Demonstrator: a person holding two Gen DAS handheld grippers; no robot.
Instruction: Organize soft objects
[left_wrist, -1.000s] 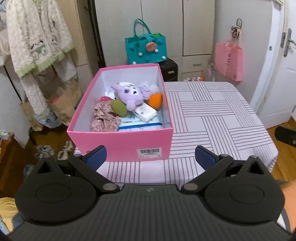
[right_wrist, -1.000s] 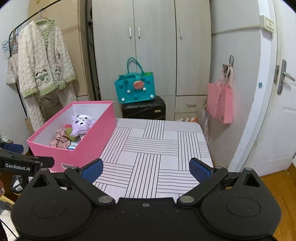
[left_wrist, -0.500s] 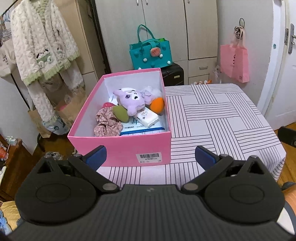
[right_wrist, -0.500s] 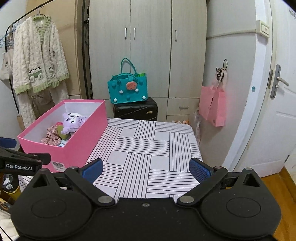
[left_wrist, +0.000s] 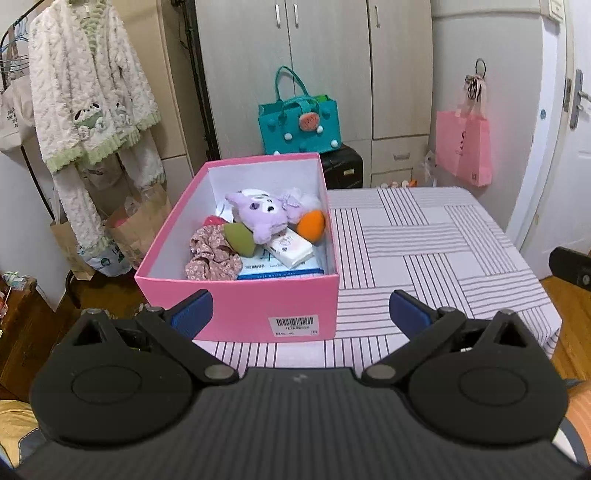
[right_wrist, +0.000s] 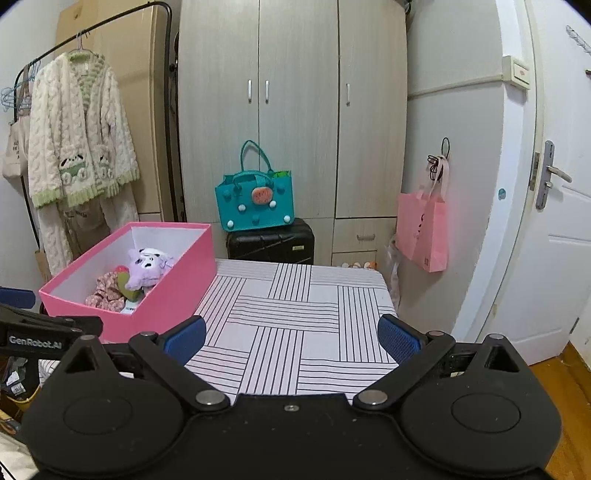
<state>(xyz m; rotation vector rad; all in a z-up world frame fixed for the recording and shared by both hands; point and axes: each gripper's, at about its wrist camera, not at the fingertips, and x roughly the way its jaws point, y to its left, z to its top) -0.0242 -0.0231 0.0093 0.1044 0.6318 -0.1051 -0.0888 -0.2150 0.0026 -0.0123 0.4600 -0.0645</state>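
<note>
Both tools are held back at the near edge of the bench (right_wrist: 295, 332), clear of everything. Your left tool (left_wrist: 300, 310) has its blue pads spread wide with nothing between them; it looks straight over the near wall of the pink box (left_wrist: 258, 306). Your right tool (right_wrist: 291, 338) is likewise spread and empty, aimed over bare striped cloth.

Next out, the box sits on the left part of the bench, barcode label facing you. All the soft things visible lie inside it: a floral fabric piece (left_wrist: 212, 254) at the near left, a green oval plush (left_wrist: 239, 240) leaning on it, flat tissue packs (left_wrist: 288, 254) at the near right, then the purple plush toy (left_wrist: 260, 214) in the middle and an orange plush (left_wrist: 311, 225) against the right wall. A small white fluffy item lies behind the toy; what it is cannot be told.

Judgement: nothing soft shows on the cloth in either view, so the gathering step looks finished, or close to it. If anything is left, it is tidying inside the box or a check for strays out of view. Whichever you choose, come in from above with the pads apart and keep off the box walls.

Farther off: a teal bag (left_wrist: 299, 123) on a black suitcase, wardrobe doors behind.
</note>
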